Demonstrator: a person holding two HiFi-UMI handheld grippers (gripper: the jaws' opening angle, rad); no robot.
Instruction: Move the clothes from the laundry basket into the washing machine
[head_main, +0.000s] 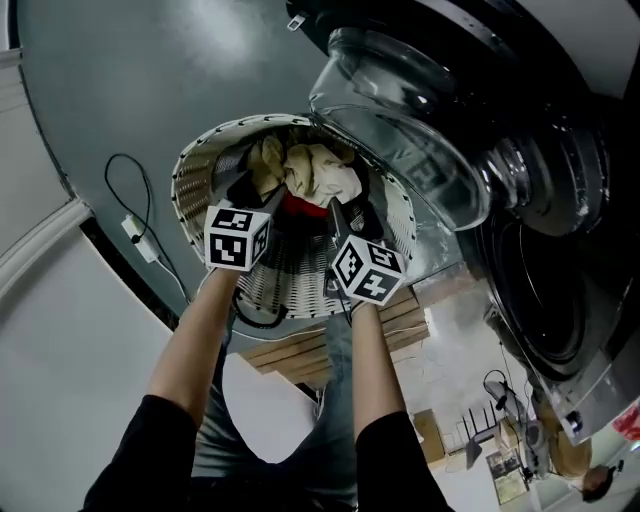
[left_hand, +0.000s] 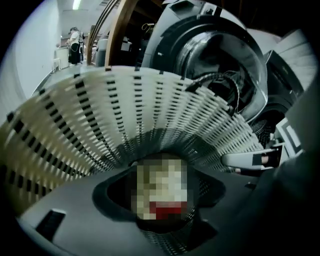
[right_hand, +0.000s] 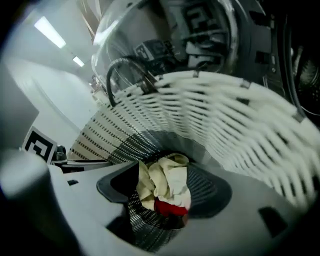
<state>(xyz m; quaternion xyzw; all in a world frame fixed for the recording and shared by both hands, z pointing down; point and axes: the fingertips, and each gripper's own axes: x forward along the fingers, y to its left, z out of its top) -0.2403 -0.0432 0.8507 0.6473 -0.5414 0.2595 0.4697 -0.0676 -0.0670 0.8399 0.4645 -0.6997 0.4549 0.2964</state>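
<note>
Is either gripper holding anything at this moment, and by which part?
Nothing is held. The left gripper and the right gripper are open, poised over the clothes in the laundry basket.

There was one white laundry basket (head_main: 186, 185) and one washing machine (head_main: 560, 300) to the right, with one round glass door (head_main: 400, 110). In the basket lay one cream garment (head_main: 322, 172), one tan garment (head_main: 265, 165), one red piece (head_main: 302, 208) and some dark clothes (head_main: 240, 186) whose number could not be told. Two grippers were there, the left gripper (head_main: 258, 200) and the right gripper (head_main: 345, 222), each with one marker cube, on two bare forearms. On the floor at left lay one cable (head_main: 128, 165) with one white plug block (head_main: 134, 229).
</note>
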